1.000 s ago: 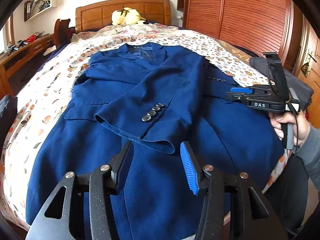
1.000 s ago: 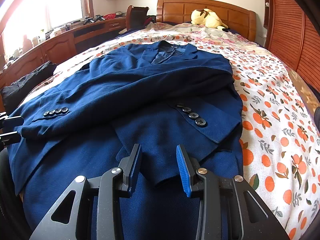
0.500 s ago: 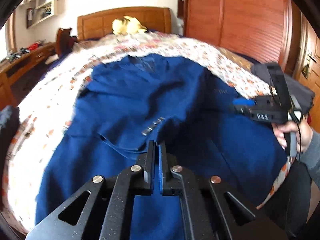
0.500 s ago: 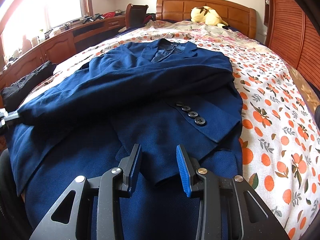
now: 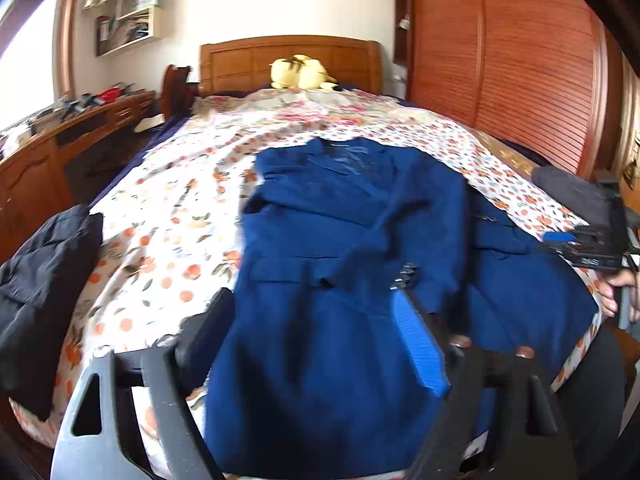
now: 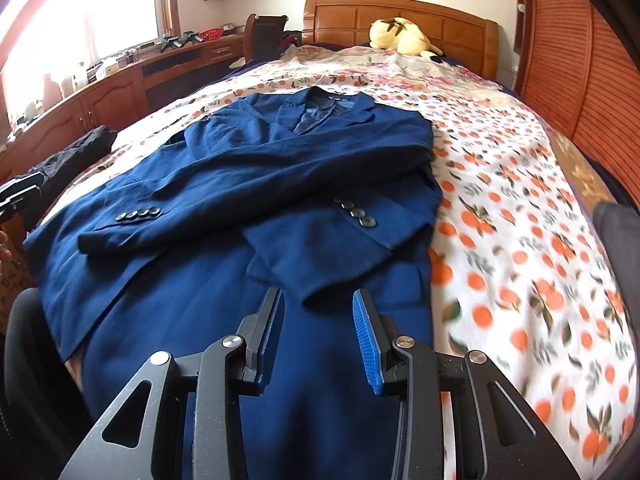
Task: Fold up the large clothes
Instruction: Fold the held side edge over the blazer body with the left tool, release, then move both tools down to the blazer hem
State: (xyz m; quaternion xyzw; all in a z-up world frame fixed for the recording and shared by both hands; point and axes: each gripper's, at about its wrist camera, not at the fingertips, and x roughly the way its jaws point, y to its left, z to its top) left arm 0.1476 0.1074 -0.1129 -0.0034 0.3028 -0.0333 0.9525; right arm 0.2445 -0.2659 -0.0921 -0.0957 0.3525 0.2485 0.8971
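The jacket (image 6: 256, 208) lies on the bed (image 6: 520, 208), both sleeves crossed over its front. A toy (image 6: 400, 36) sits behind it, at the headboard (image 6: 400, 10).

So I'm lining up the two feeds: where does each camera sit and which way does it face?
Left wrist: on the left gripper, at the bed's foot, facing the headboard over the jacket; the right gripper and hand show at right.
Right wrist: on the right gripper, same direction, over the jacket's hem.
Shared: jacket, bedspread, plush, headboard.
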